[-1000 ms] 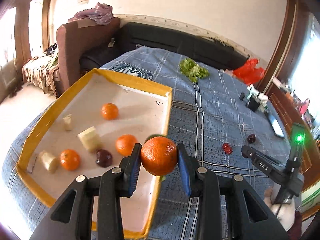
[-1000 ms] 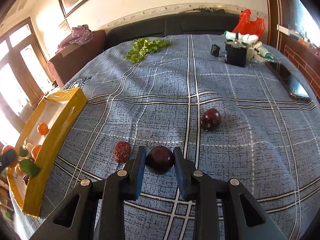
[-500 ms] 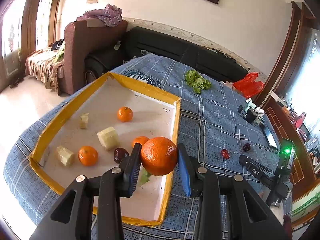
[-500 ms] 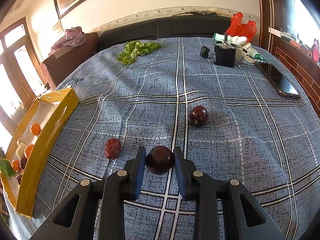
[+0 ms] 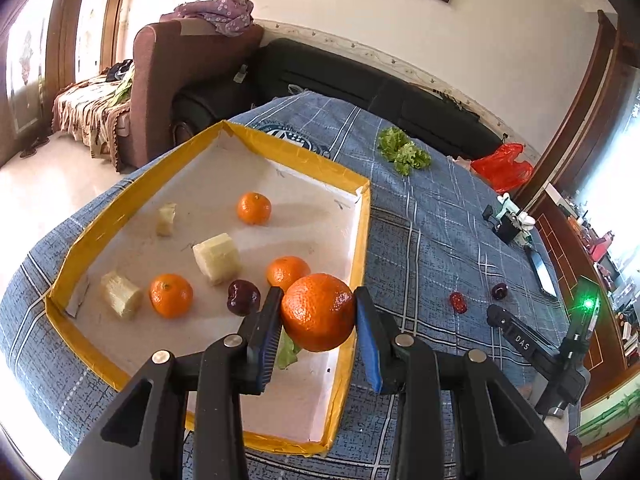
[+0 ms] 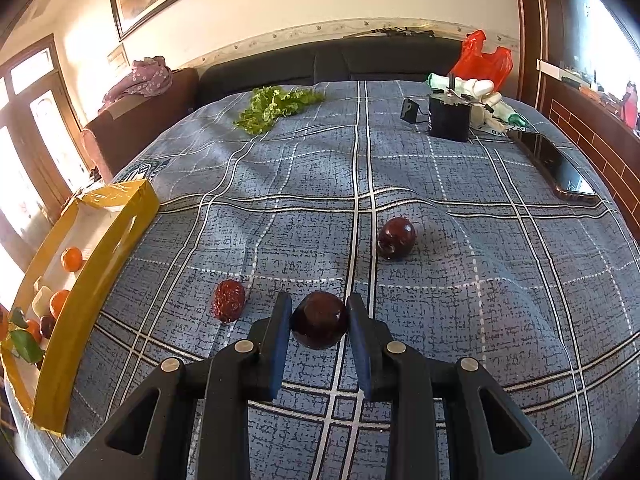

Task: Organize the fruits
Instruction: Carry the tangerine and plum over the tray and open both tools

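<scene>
My left gripper is shut on an orange with a green leaf under it, held above the right side of the yellow-rimmed white tray. The tray holds three small oranges, a dark plum and pale fruit chunks. My right gripper is shut on a dark plum, held above the blue plaid cloth. A second dark plum and a red date lie on the cloth ahead of it. The tray also shows in the right wrist view, at the left.
Green lettuce lies at the far side of the cloth. A black box, a red bag and a phone sit at the far right. A sofa and an armchair stand beyond the table.
My left gripper has risen and pulled back with the orange, so more of the tray shows. My right gripper has lifted the plum slightly off the cloth.
</scene>
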Demonstrator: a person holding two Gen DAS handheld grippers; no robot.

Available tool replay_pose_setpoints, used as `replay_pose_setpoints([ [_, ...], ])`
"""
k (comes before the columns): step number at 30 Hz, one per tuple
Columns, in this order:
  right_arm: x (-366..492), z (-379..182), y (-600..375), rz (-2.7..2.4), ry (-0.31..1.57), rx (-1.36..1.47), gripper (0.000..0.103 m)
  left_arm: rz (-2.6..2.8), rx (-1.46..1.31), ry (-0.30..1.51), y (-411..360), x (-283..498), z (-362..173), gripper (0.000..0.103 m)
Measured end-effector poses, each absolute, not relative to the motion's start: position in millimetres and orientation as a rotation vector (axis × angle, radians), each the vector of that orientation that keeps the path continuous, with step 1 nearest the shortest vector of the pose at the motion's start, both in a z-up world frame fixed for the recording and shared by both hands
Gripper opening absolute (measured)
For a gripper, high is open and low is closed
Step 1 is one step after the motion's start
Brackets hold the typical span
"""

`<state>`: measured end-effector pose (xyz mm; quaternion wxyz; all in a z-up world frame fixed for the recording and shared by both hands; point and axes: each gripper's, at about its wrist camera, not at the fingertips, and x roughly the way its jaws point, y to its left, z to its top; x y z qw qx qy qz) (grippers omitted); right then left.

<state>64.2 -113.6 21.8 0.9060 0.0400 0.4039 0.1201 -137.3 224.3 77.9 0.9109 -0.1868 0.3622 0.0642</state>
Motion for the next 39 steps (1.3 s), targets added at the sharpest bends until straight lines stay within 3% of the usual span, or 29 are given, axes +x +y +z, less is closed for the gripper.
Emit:
replay_pose_setpoints([
  [11,65.9,20.5,-114.3,0.244,0.837,0.078,0.030,0.148,-0.346,0.760,219.0,-133.8,77.0,0.034],
  [19,57.3,42.7,-106.3,0.226,0.750,0.050,0.030,0.308,-0.227,0.661,235.8,-148.2,95.7,0.034],
  [27,40.7,124.0,-31.1,0.494,0.703,0.091,0.031,0.395,-0.154,0.642,272.6,-148.6,114.8,0.034],
  [39,-10.9,115.3,63.3,0.709,0.749,0.005,0.031,0.411,-0.168,0.680,295.8,-162.4,101.9,0.035],
])
